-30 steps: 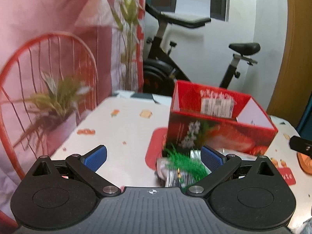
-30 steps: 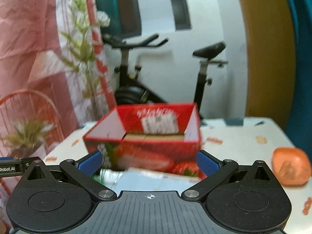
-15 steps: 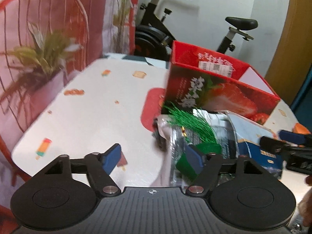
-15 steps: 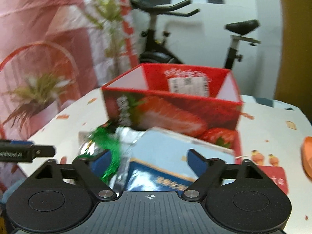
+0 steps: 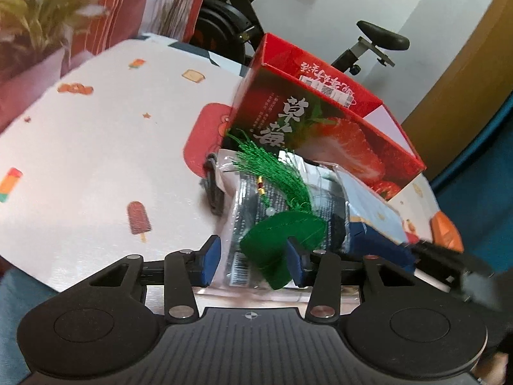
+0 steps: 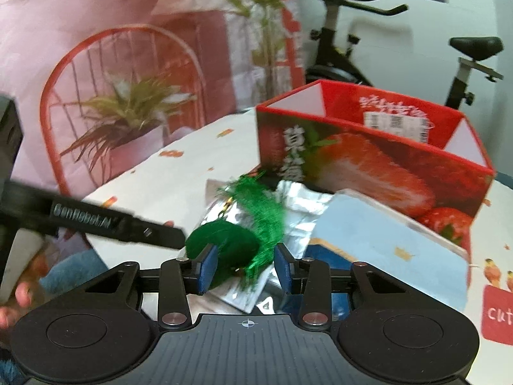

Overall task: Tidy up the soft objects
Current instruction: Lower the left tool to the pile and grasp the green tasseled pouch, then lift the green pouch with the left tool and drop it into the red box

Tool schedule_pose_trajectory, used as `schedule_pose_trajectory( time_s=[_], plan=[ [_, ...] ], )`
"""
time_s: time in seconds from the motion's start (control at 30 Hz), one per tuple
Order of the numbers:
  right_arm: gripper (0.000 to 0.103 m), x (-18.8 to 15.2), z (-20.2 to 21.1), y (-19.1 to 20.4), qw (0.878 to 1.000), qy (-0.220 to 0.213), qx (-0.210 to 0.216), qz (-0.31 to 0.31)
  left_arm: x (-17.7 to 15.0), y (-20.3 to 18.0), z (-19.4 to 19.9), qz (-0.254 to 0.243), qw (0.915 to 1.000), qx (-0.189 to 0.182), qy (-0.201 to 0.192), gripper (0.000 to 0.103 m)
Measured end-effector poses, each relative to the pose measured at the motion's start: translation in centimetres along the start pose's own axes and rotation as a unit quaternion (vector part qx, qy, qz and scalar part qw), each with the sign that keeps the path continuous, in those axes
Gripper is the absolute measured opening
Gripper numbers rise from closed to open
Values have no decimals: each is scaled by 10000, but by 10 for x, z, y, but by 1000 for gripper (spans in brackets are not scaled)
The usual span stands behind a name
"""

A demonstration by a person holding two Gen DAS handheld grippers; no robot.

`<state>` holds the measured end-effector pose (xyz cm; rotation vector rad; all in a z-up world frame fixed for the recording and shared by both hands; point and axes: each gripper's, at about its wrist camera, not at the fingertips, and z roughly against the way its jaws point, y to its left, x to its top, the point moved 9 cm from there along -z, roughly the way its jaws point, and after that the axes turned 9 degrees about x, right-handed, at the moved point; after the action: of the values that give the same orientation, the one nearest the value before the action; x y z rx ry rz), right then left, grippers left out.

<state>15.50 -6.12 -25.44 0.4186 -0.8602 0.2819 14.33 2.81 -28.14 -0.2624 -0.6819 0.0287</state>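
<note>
In the left wrist view, low in the centre of the frame, my left hand-held gripper (image 5: 253, 261) is partly open and its jaws are closing. Between them lie the round green felt disc (image 5: 282, 237) and the clear packet (image 5: 256, 218) under it. The right blue pad (image 5: 296, 268) sits just at the edge of the disc; the left one stands a little apart from the packet, so I judge nothing is pinched yet.

In the right wrist view, also at the lower centre, my right hand-held gripper (image 6: 245, 271) is closing too, with the same disc (image 6: 224, 247) and the root of its green tassel (image 6: 263, 211) between the jaws. Whether the pads already press I cannot tell, because the frame is blurred.

Both grippers are about equally near to the ornament, and they come to it from the two sides. The black finger of the left one (image 6: 112, 224) crosses the left of the right view.

The long axis of the ornament runs away from me: disc nearest, tassel pointing up the frame toward the red strawberry box (image 5: 320, 118). The pale blue carton (image 6: 384, 243) lies to the right of it, the silver foil pouch (image 6: 298, 205) under and behind it, all on the counter (image 5: 96, 147).

The box stands open directly behind the pile, so I think the coming move is a lift forward and up.
</note>
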Motion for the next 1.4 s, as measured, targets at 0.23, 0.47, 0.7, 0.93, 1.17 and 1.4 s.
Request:
schedule_pose_trajectory(
  time_s=[0.23, 0.47, 0.7, 0.93, 1.17, 1.4],
  plan=[
    [37, -5, -17, 3, 9996, 187, 144, 122, 4, -9, -14, 205, 9990, -381, 130, 46],
    [39, -9, -31, 3, 9993, 280, 175, 173, 4, -18, -29, 386, 9961, -745, 284, 46],
    [47, -7, -37, -5, 9997, 164, 155, 98, 5, -26, -38, 440, 9941, -940, 331, 46],
    [53, -2, -45, -8, 9997, 48, 156, 200, 5, -26, -40, 420, 9934, -1031, 280, 46],
    [52, 9, -36, -1, 9987, -134, 39, 500, 10, -31, -33, 308, 9937, -1065, 143, 46],
    [51, 66, -3, -6, 9948, -671, 90, 757, 53, -50, -1, 139, 9921, -1196, -354, 45]
  ],
)
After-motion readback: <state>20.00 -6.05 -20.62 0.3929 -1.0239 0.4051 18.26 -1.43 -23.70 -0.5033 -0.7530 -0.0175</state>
